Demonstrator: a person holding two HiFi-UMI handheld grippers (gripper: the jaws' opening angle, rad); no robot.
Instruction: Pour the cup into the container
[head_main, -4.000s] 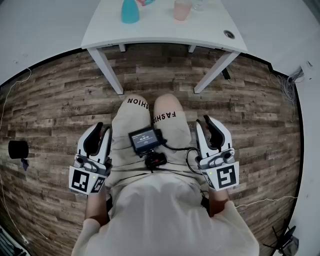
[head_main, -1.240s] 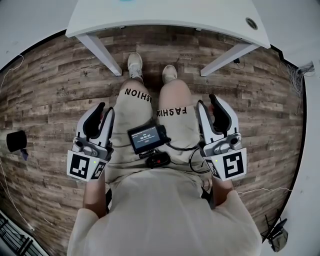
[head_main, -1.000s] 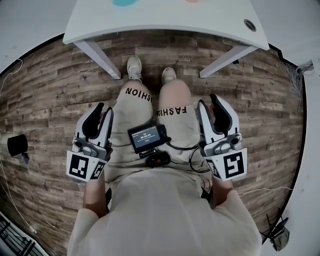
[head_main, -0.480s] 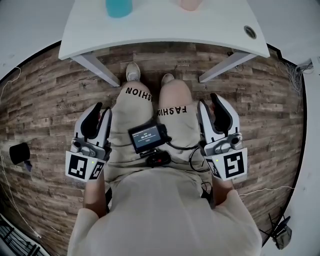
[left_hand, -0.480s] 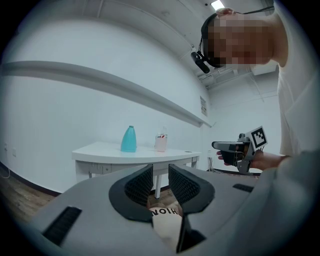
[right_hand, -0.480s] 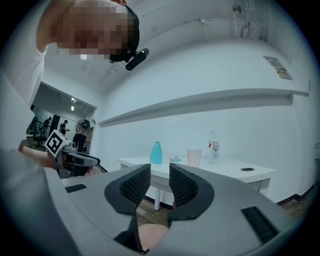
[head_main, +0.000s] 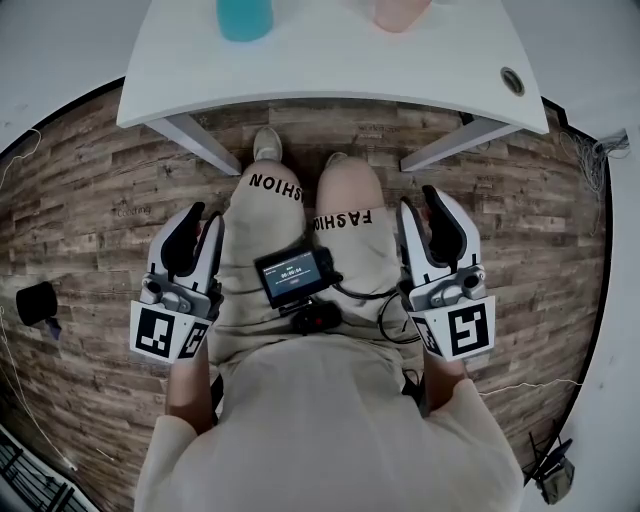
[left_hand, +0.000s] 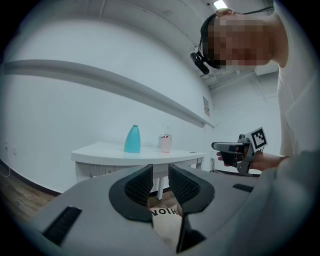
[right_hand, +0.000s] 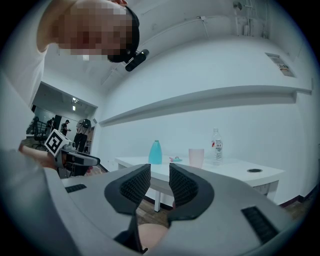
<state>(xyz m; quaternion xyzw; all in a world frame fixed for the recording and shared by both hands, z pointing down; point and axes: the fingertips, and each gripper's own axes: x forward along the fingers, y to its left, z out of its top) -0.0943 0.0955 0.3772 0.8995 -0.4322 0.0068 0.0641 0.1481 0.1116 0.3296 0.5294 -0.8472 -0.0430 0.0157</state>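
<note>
I stand facing a white table (head_main: 330, 70), and nothing of the pour has begun. My left gripper (head_main: 202, 214) and right gripper (head_main: 418, 200) hang level at my hips, one on each side of my legs, well short of the table. Each gripper's own view shows its ribbed pads drawn together to a thin slit with nothing between them, so both are closed and empty.

The pink cup (head_main: 400, 14) stands upright on the far part of the table, toward my right. The teal bottle-shaped vessel (head_main: 245, 18) stands upright well apart from it, toward my left. I take this vessel to be the container, though from here I cannot make out its mouth or whether the cup holds anything.

Everything is left to do: reach in, open a gripper, take the cup, carry it over and tip it.

A clear water bottle (right_hand: 216, 146) stands just beside the cup and could crowd a grasp from that side. A small pale object (right_hand: 175, 160) lies between cup and vessel. A round cable hole (head_main: 513, 80) sits near the table's right corner, and a small screen unit (head_main: 292, 275) hangs at my waist.
</note>
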